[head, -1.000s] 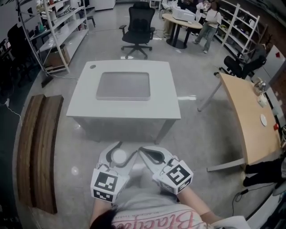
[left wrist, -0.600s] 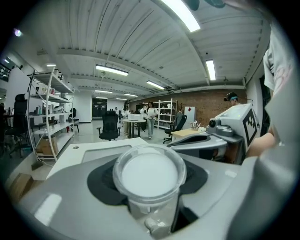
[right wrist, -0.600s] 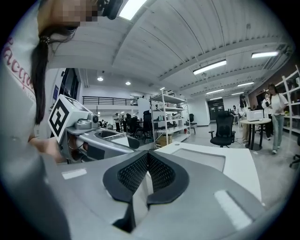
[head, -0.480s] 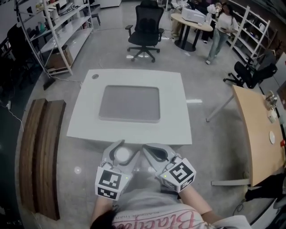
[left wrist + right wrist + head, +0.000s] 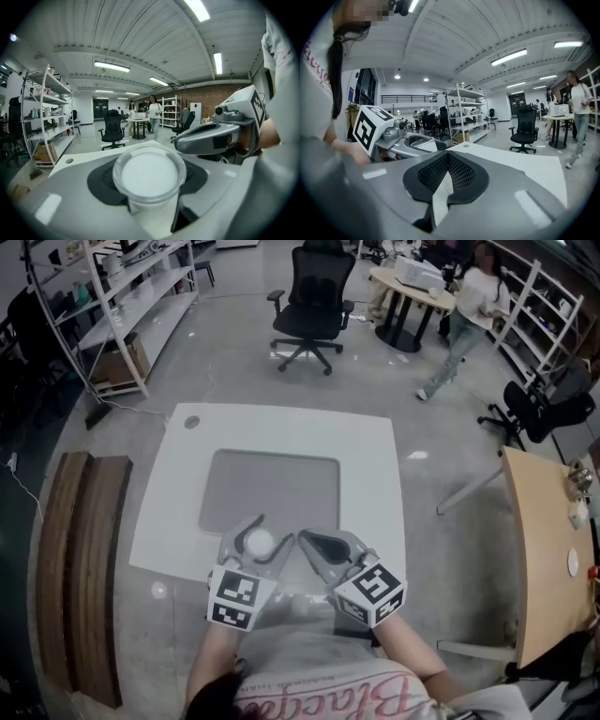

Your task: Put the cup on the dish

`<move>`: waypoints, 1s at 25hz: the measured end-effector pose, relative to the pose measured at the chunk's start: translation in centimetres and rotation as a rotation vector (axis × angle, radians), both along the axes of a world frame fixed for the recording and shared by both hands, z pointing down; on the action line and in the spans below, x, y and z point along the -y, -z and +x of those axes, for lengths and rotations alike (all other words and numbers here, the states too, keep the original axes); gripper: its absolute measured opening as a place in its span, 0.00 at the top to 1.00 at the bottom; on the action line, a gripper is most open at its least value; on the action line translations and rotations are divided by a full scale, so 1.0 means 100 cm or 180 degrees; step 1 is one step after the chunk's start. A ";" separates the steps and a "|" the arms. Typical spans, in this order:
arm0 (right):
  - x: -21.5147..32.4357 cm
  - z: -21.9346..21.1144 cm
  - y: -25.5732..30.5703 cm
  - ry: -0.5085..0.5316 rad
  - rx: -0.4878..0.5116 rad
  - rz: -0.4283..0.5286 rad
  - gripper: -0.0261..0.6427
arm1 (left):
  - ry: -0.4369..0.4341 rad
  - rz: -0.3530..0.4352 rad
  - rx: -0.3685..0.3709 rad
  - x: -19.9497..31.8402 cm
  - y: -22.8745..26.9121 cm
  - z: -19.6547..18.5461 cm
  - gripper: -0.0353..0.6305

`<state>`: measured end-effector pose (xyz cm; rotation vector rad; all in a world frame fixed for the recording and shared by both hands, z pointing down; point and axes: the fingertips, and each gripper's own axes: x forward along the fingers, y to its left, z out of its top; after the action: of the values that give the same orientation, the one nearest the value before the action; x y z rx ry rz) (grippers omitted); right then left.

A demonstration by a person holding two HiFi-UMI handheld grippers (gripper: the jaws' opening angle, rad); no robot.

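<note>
Head view, cup: we see the cup [image 5: 257, 544] clasped between the jaws of the left gripper [image 5: 262, 536], its round mouth up, over the near side of the white table [image 5: 375, 460].
Head view, dish: we take the grey tray [image 5: 272, 474] in the middle of the table for the dish. It lies at twelve o'clock from the cup, just ahead.
Head view, other tool: the right gripper [image 5: 315, 549] sits at three o'clock of the left one, close beside it.
Left gripper view: the pads press the cup [image 5: 149, 174] from both sides, and the table top runs on beyond at twelve o'clock.
Right gripper view: the right gripper [image 5: 447, 174] has its jaws closed together on nothing.
Coming move: we judge that the left hand, which has the cup, carries it forward and down. We cannot tell its height above the tray.
</note>
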<state>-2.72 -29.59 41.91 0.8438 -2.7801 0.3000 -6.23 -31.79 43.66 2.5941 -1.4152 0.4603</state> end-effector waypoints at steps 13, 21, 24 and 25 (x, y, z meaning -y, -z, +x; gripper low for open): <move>0.044 -0.009 -0.038 -0.0131 -0.0230 -0.0343 0.96 | -0.0066 -0.0244 0.0104 0.101 -0.095 0.000 0.58; 0.052 0.004 -0.048 -0.0314 -0.0336 -0.0489 0.96 | -0.0062 -0.0569 0.0216 0.127 -0.145 0.003 0.58; 0.053 0.007 -0.050 -0.0347 -0.0352 -0.0492 0.96 | -0.0038 -0.0607 0.0168 0.130 -0.153 0.002 0.58; 0.054 0.008 -0.051 -0.0358 -0.0354 -0.0497 0.96 | -0.0034 -0.0608 0.0165 0.131 -0.153 0.003 0.57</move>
<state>-1.93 -34.98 46.97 0.9489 -2.5733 0.4677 -5.97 -44.91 59.00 2.4556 -1.3035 0.6355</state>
